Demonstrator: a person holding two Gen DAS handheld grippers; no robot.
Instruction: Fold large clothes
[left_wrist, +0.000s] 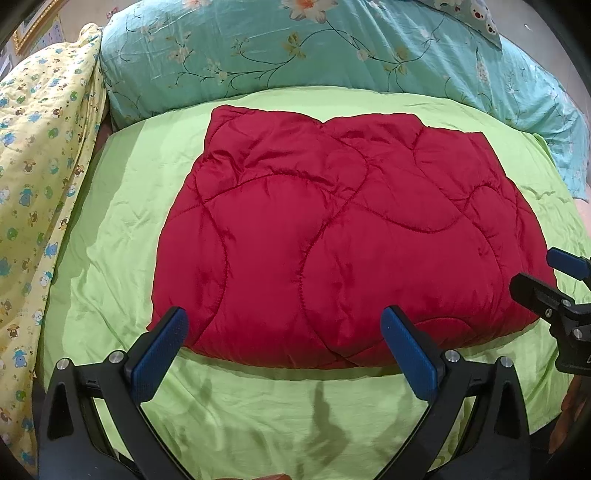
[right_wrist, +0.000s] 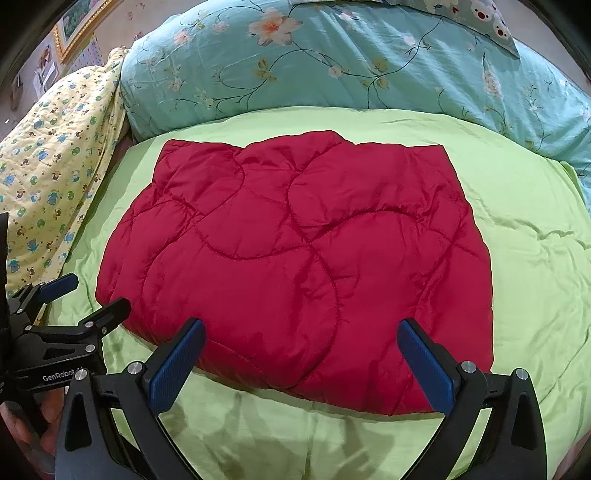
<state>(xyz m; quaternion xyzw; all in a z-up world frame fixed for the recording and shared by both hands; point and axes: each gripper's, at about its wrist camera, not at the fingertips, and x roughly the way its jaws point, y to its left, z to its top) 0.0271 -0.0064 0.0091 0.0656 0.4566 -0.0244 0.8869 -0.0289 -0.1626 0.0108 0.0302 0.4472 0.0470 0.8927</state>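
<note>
A red quilted padded garment (left_wrist: 343, 236) (right_wrist: 295, 266) lies folded into a thick block on a lime green sheet (left_wrist: 110, 229) (right_wrist: 524, 243). My left gripper (left_wrist: 284, 317) hovers open over the garment's near edge, with nothing between its blue pads. In the right wrist view my right gripper (right_wrist: 303, 328) is likewise open above the near edge, holding nothing. Each gripper shows in the other's view: the right one (left_wrist: 550, 277) at the garment's right corner, the left one (right_wrist: 85, 295) at its left corner, both with jaws apart.
A teal floral pillow or duvet (left_wrist: 295, 51) (right_wrist: 332, 62) runs along the far side. A yellow animal-print quilt (left_wrist: 40, 155) (right_wrist: 55, 162) is bunched on the left. A hand (right_wrist: 26, 424) holds the left gripper's handle.
</note>
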